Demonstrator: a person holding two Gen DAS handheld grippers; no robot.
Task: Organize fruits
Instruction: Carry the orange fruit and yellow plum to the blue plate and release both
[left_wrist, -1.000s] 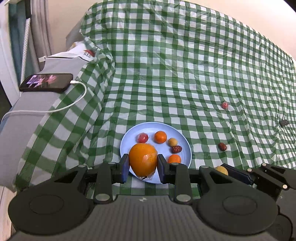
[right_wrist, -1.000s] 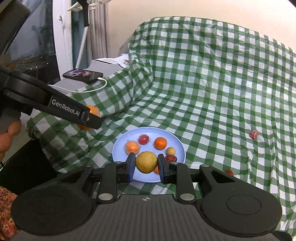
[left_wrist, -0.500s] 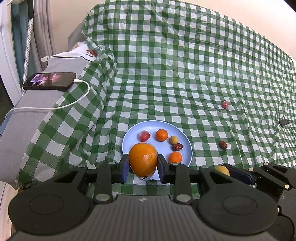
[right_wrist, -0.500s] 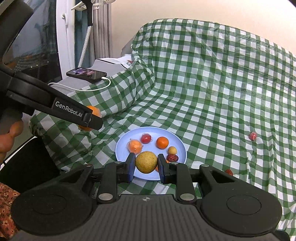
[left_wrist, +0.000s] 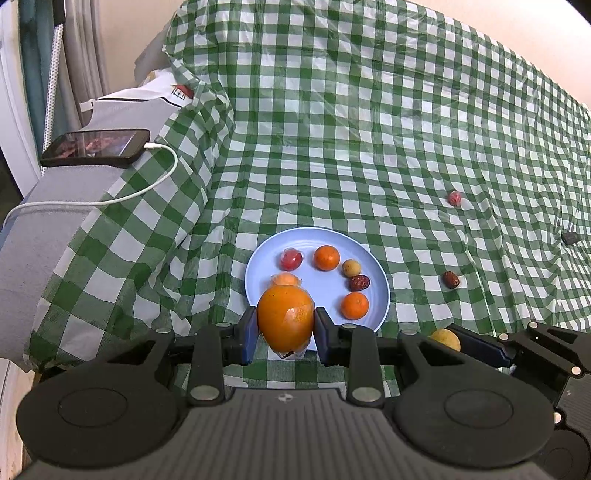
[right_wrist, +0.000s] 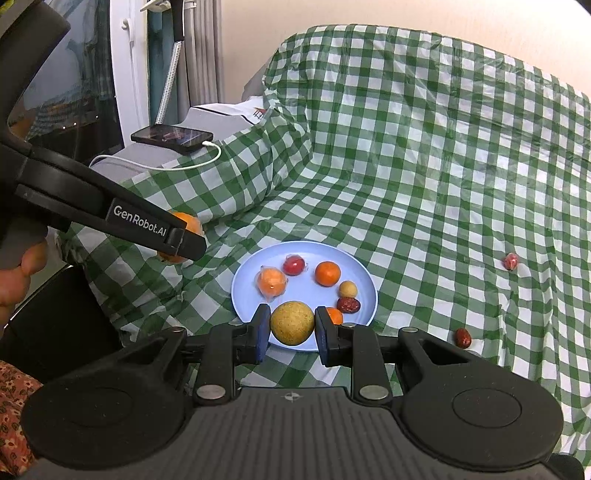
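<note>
While the left gripper (left_wrist: 285, 328) stays clamped on the persimmon (left_wrist: 286, 318), its view has crept slightly nearer the plate (left_wrist: 317, 286), so the drop looks close. In the right view, the right gripper (right_wrist: 291, 330) holds the yellow fruit (right_wrist: 291, 323) unmoved at the plate's near rim, waiting.

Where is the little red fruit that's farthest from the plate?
The wrapped red fruit lies alone on the green checked cloth, far right of the blue plate in the right wrist view, beyond the dark red date.
</note>
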